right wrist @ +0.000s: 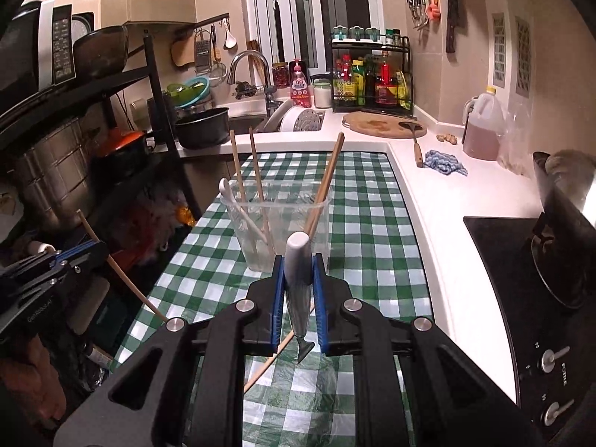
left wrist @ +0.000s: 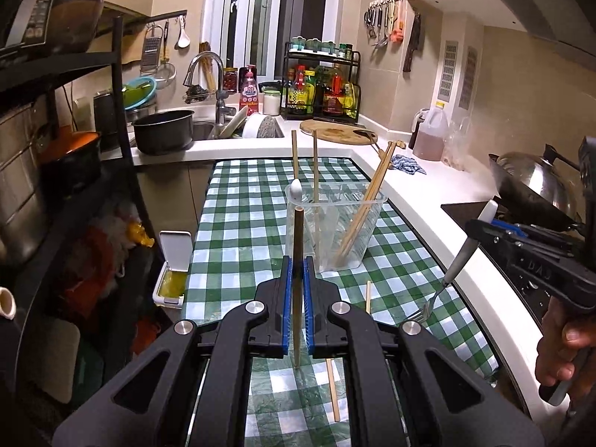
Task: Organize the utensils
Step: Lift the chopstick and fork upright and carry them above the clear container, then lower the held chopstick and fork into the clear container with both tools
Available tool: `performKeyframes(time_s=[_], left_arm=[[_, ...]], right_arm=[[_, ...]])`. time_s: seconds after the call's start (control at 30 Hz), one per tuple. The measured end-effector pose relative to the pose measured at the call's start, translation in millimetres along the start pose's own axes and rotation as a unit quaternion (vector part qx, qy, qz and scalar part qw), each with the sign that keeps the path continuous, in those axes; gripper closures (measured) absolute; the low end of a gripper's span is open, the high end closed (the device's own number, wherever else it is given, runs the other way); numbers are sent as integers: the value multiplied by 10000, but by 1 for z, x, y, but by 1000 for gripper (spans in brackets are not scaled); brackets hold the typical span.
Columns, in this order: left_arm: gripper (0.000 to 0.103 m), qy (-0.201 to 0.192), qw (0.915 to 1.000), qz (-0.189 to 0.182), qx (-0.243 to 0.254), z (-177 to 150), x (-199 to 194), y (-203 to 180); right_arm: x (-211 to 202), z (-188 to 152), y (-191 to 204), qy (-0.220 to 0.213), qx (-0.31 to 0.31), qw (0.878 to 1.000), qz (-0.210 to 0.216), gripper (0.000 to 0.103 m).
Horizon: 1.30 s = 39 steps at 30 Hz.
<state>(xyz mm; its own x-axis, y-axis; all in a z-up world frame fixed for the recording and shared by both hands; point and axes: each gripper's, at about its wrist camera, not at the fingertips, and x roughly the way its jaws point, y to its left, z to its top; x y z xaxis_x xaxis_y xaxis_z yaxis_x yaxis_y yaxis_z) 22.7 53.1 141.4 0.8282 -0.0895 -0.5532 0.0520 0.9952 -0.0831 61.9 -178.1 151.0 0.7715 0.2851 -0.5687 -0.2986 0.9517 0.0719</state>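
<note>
The green checked table (left wrist: 238, 223) runs away from me, and the clear holder (left wrist: 335, 223) stands on it straight ahead of both my tongs, already carrying chopsticks and a white spoon. My left gripper (left wrist: 298, 279) is clamped on a dark chopstick (left wrist: 297, 246), its long axis upright, tip pointing at the holder's near wall. My right gripper (right wrist: 298, 283) pinches a white-handled fork (right wrist: 297, 260), also upright, tines down. I judge the left sits slightly nearer. One chopstick (left wrist: 332, 391) lies loose below.
</note>
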Motion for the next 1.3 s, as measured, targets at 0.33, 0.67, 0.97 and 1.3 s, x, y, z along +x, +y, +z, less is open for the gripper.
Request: performKeyframes(time_s=[0.33, 0.67, 0.97, 1.3], left_arm=[[97, 79, 9999, -50, 39, 20, 14, 0], [97, 11, 9998, -208, -49, 55, 33, 17], [97, -564, 9973, -429, -203, 129, 27, 39], [97, -1144, 9891, -803, -470, 176, 23, 41]], right_arm=[[2, 35, -1, -162, -39, 9999, 41, 89], [8, 85, 2, -371, -147, 9991, 122, 90], [6, 149, 8, -750, -218, 9969, 129, 90], [51, 177, 13, -758, -220, 9968, 107, 91]])
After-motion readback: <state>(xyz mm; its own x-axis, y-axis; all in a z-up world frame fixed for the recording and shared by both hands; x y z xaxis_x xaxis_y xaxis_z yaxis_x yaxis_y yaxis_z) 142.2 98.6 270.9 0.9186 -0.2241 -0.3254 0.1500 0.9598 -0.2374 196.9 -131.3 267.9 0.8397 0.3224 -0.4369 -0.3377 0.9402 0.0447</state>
